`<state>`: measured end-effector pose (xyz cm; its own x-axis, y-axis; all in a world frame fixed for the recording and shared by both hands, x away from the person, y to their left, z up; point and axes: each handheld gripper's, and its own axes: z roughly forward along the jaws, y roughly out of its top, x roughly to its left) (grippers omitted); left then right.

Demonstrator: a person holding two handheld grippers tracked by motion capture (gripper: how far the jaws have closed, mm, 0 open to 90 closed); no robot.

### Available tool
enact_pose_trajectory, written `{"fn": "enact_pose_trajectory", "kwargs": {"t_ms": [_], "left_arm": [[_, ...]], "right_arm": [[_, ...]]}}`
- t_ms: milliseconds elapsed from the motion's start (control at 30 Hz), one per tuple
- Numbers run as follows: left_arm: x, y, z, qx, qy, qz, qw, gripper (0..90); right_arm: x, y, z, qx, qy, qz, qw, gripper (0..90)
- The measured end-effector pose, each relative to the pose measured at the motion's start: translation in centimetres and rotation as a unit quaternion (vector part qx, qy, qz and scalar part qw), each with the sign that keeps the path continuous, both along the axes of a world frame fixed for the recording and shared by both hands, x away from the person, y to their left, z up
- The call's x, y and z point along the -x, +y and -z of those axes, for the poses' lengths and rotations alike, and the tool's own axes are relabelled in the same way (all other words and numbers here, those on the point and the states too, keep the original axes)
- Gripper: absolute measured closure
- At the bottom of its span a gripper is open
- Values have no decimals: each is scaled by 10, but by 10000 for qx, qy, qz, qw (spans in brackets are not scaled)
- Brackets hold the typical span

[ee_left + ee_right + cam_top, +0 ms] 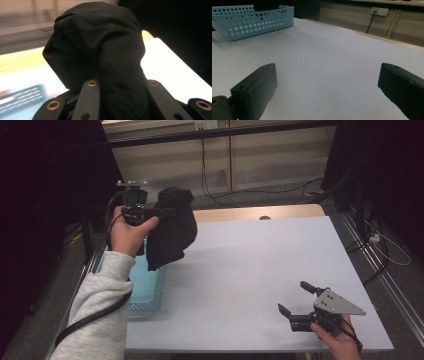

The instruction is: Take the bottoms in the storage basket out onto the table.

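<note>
Dark curtains close off both sides of the workspace, and a pale wall with trailing cables runs across the back. Below that, a white table point(260, 270) takes up most of the high view, bare over nearly its whole top. At its left edge sits a light blue basket point(150, 287) with perforated walls; the right gripper view sees it point(262, 22) at the far corner, with something dark just inside its rim that is too cut off to identify.

Above the basket hangs a black cloth point(172, 227), bunched at the top and draping down toward the basket's rim. The left gripper point(165, 212) holds it up in the air, its jaws clamped on a thick fold; in the left gripper view the cloth point(100, 50) swells out from between the two black jaws and hides most of what lies beyond.

The right gripper point(296, 296) rests low near the table's front right corner, well apart from the cloth, with its jaws spread wide and nothing between them.

Judging by this, the cloth is lifted clear of the basket but not yet laid on the table. What seems left is to carry it over the open surface, set it down, and probably bring the idle right gripper in to help spread or fold it.
</note>
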<state>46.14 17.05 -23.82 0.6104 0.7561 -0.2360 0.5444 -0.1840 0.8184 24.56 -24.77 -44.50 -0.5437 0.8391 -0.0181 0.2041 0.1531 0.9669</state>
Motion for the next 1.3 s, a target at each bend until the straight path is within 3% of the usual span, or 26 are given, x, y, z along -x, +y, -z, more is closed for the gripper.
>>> {"fn": "enact_pose_trajectory", "kwargs": {"t_ms": [33,100,167,333,433,467,533,567,633,667,700,900,1100,1300], "left_arm": [[5,-15,3,-35,10,213,9998,763],[7,-22,5,-41,23,288,9996,763],[13,-39,12,2,84,524,9986,763],[20,-56,26,150,194,722,9971,762],[27,-67,45,245,299,943,9948,760],[27,-67,45,245,299,943,9948,759],[30,-73,65,217,400,1010,9938,757],[30,-73,65,217,400,1010,9938,756],[31,-77,85,149,480,1032,9934,754],[31,-77,85,149,480,1032,9934,753],[32,-78,98,108,499,1048,9932,752],[31,-78,128,-31,515,997,9937,747],[34,-76,144,-92,618,1007,9930,747],[38,-86,144,-119,621,1140,9915,748]], "right_arm": [[0,0,0,2,14,9,10000,15],[0,0,1,3,15,12,10000,15],[0,0,0,0,10,-12,10000,15],[0,-1,1,-9,22,9,10000,15],[0,-2,1,-3,26,19,10000,15],[0,-2,1,-3,26,19,10000,15],[-1,-2,1,10,26,21,10000,15],[-1,-2,1,10,31,21,10000,15],[0,-2,1,11,30,27,10000,15],[0,-2,1,11,30,27,10000,15],[0,-2,1,13,22,31,10000,15],[-1,-1,2,27,77,22,10000,15],[-2,0,2,53,79,6,10000,15],[-3,-1,3,49,97,13,9999,15]]}}
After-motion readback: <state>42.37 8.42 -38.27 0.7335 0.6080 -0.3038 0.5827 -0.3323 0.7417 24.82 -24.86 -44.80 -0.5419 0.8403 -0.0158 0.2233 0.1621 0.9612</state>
